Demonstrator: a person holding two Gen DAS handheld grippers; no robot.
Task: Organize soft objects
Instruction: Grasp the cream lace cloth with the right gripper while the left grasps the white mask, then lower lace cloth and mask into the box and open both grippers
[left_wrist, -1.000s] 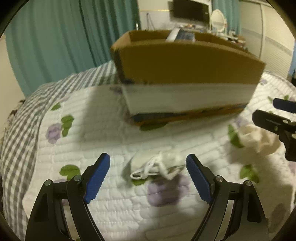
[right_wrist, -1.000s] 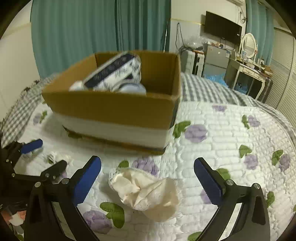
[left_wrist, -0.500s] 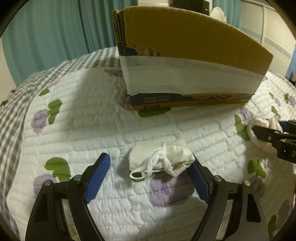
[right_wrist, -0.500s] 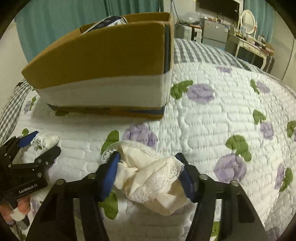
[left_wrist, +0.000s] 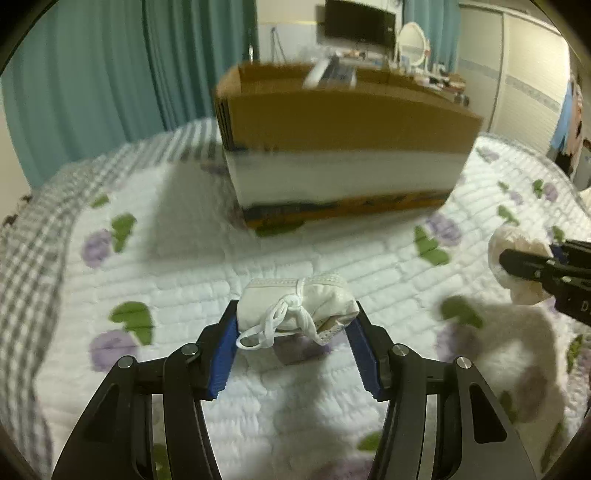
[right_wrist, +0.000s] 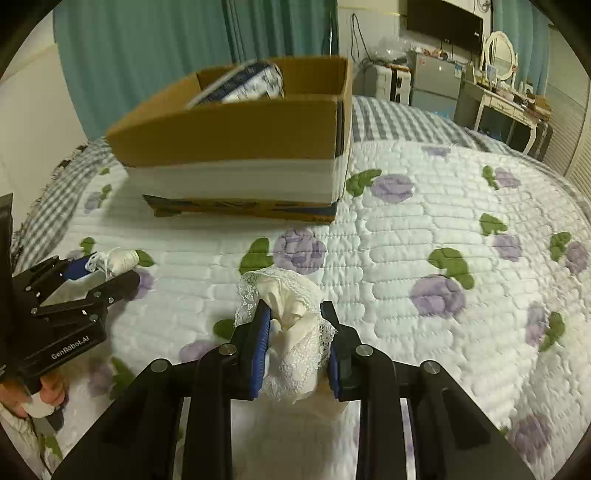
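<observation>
My left gripper (left_wrist: 293, 334) is shut on a white folded face mask (left_wrist: 295, 304) with looped ear strings, held just above the quilt. My right gripper (right_wrist: 295, 332) is shut on a cream lace-edged cloth (right_wrist: 291, 321), lifted off the quilt. A cardboard box (left_wrist: 343, 144) with a white band stands on the bed ahead of both grippers; it also shows in the right wrist view (right_wrist: 240, 147) with a blue and white patterned item (right_wrist: 243, 85) inside. The left gripper with the mask (right_wrist: 118, 258) shows at the left of the right wrist view. The right gripper with the cloth (left_wrist: 517, 266) shows at the right edge of the left wrist view.
The bed has a white quilt (right_wrist: 443, 240) with purple flowers and a grey checked border (left_wrist: 29, 240). Teal curtains (left_wrist: 110, 74) hang behind. A dresser with a mirror (right_wrist: 498, 48), a television and a cabinet stand at the back right.
Both grippers have closed on their items, the left on the mask and the right on the lace cloth, and lifted them; the box top has come back into view.
</observation>
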